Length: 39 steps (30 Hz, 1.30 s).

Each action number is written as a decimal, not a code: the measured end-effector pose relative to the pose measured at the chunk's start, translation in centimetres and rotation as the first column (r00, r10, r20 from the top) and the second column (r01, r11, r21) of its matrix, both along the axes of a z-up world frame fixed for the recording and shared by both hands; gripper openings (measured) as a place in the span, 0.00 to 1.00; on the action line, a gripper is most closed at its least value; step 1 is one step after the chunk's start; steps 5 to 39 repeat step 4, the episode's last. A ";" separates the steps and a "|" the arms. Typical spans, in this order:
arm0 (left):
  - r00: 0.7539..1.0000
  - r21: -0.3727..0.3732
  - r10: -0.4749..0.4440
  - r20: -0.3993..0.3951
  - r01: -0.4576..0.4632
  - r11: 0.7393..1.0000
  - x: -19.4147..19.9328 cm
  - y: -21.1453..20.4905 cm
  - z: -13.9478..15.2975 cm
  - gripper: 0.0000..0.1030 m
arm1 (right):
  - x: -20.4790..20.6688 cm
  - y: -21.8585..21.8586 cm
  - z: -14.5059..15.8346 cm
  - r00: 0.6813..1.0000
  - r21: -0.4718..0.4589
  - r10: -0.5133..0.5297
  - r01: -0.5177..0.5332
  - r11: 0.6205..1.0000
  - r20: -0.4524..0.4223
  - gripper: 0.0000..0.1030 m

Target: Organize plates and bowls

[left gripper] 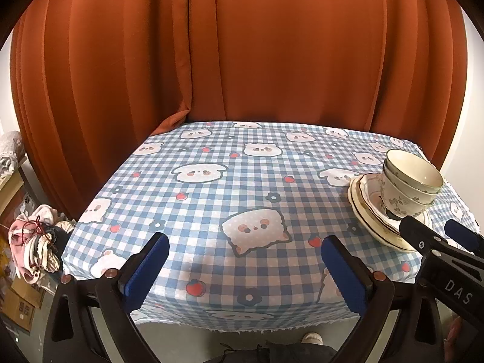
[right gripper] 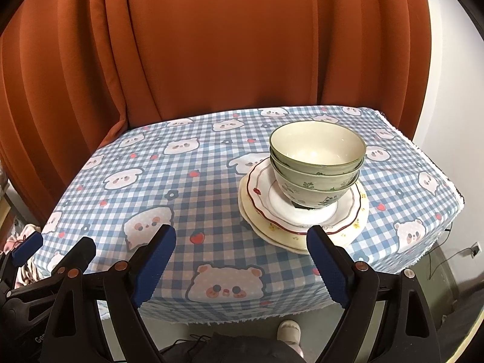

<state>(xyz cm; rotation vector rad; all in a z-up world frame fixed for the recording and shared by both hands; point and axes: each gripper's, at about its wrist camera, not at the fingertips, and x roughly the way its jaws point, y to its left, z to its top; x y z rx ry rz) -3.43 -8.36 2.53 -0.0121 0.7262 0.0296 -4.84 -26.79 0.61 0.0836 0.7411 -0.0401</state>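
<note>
Three nested floral bowls (right gripper: 316,163) stand on a white red-rimmed plate (right gripper: 263,190), which lies on a cream plate (right gripper: 357,227), at the right of the checked table (right gripper: 181,187). The stack also shows in the left wrist view, bowls (left gripper: 411,181) on plates (left gripper: 366,208). My right gripper (right gripper: 242,248) is open and empty, just in front of the plates. My left gripper (left gripper: 243,257) is open and empty over the table's front edge, left of the stack. The right gripper's fingers (left gripper: 420,236) show at the right of the left wrist view.
An orange curtain (right gripper: 211,45) hangs behind the table. A pile of clothes (left gripper: 33,251) and cardboard boxes (left gripper: 21,302) sit on the floor to the left. A slippered foot (right gripper: 289,331) is below the table's front edge.
</note>
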 end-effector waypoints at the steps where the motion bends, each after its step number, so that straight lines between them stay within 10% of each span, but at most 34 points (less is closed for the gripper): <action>1: 1.000 0.001 0.000 0.000 0.000 1.000 0.0 0.0 0.0 0.98 | 0.0 0.0 0.0 1.000 -0.001 0.001 -0.001 1.000 -0.001 0.88; 39: 1.000 -0.007 -0.002 -0.003 0.002 1.000 0.1 0.1 -0.1 0.99 | 0.0 0.1 0.0 1.000 -0.005 0.000 0.000 1.000 -0.002 0.88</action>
